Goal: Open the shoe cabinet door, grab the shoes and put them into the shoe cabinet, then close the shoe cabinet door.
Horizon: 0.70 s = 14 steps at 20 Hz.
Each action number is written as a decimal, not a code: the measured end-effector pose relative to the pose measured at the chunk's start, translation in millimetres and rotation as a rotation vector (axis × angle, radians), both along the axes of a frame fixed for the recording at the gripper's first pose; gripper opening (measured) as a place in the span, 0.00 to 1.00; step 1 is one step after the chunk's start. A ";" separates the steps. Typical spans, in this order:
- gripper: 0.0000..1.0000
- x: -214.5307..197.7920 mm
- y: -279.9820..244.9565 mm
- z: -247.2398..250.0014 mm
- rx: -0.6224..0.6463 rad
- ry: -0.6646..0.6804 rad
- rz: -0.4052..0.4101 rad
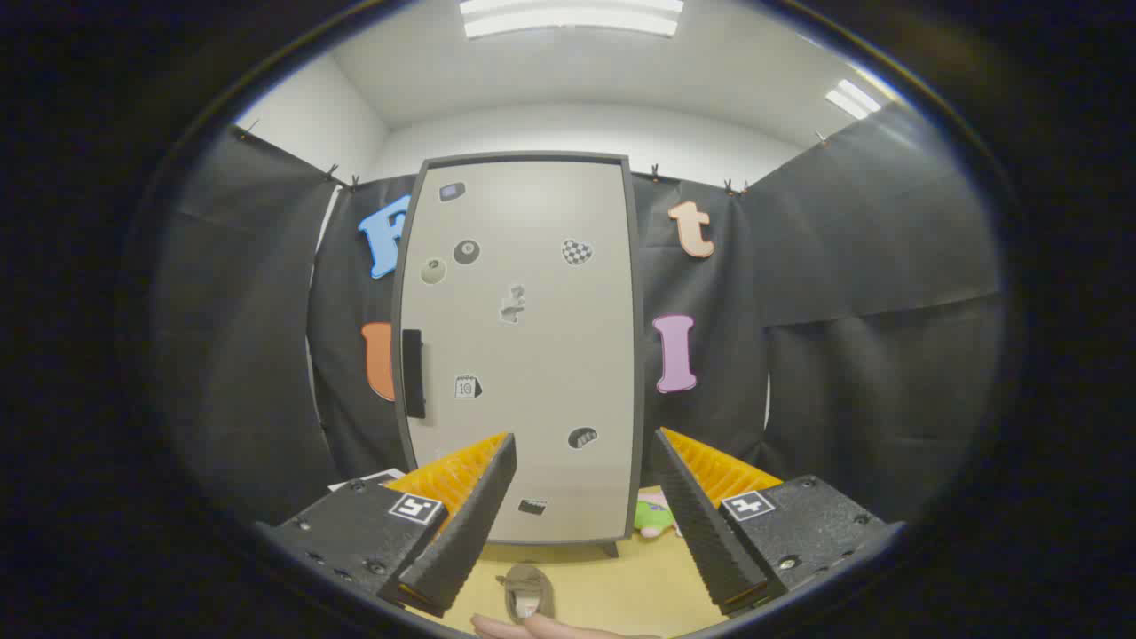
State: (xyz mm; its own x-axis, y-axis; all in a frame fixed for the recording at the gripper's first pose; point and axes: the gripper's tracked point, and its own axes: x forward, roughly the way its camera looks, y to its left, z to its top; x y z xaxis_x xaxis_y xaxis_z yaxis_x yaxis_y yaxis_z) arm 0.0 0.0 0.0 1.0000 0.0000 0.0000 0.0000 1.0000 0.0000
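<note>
The shoe cabinet (pixel 524 346) stands upright straight ahead, its pale door shut and dotted with small stickers. A dark handle (pixel 413 373) runs down the door's left edge. On the wooden floor between my fingers lies a brownish shoe (pixel 528 593), toe toward the cabinet. My gripper (pixel 581 448) is open, with nothing between its fingers, raised in front of the lower part of the door and above the shoe. A person's hand (pixel 541 628) shows just behind the shoe.
A green and pink soft object (pixel 655 516) lies on the floor at the cabinet's right foot. A white sheet (pixel 368 480) lies left of the cabinet. Black cloth walls close in behind and on both sides. Yellow wooden floor (pixel 639 577) spreads before the cabinet.
</note>
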 end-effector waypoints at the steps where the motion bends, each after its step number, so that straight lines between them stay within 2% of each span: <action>1: 0.99 -2.5 2.1 2.8 -0.007 -0.008 0.004; 14: 0.99 -4.8 17.5 4.7 -0.019 -0.007 0.022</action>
